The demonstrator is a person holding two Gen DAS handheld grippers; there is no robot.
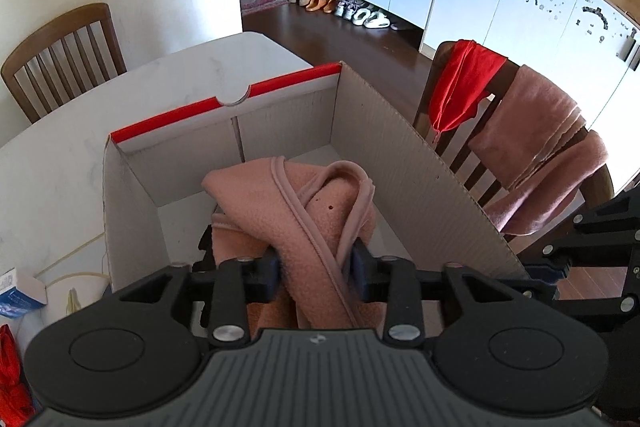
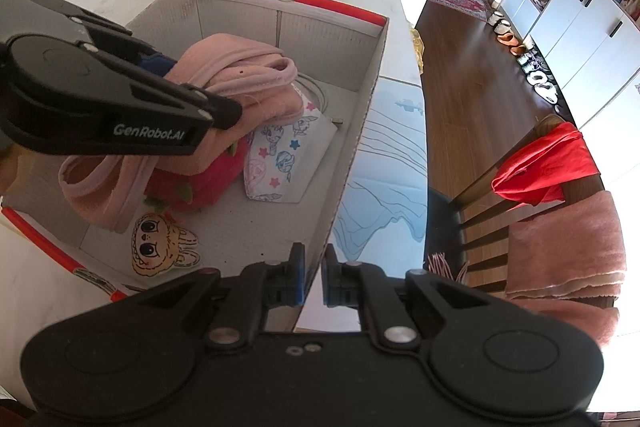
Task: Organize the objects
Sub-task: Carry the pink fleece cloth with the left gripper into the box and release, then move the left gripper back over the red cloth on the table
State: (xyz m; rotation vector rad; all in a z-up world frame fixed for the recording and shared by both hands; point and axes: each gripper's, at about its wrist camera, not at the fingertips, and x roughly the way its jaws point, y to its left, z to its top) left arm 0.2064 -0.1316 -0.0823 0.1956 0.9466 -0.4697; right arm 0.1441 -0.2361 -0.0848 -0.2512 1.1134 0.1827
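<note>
The pink fleece cloth (image 1: 296, 211) hangs bunched over the open cardboard box (image 1: 132, 211), pinched between the left tongs (image 1: 316, 267), whose blue pads press its folds from both sides. In the right wrist view its lower end drapes onto a red plush toy (image 2: 200, 183) on the box floor, which it largely covers. Beside the toy lie a pony-print pouch (image 2: 284, 155) and a cartoon-face patch (image 2: 160, 247), the latter partly cut off by the box wall. The right tongs (image 2: 313, 277) straddle the box's near side wall, clamped on it or nearly so; the contact is hard to make out. The box stands on the white tabletop (image 1: 60, 155). Beyond its right wall, a chair (image 1: 480, 163) carries a red garment (image 1: 460, 91) and a pink towel (image 1: 536, 131).
</note>
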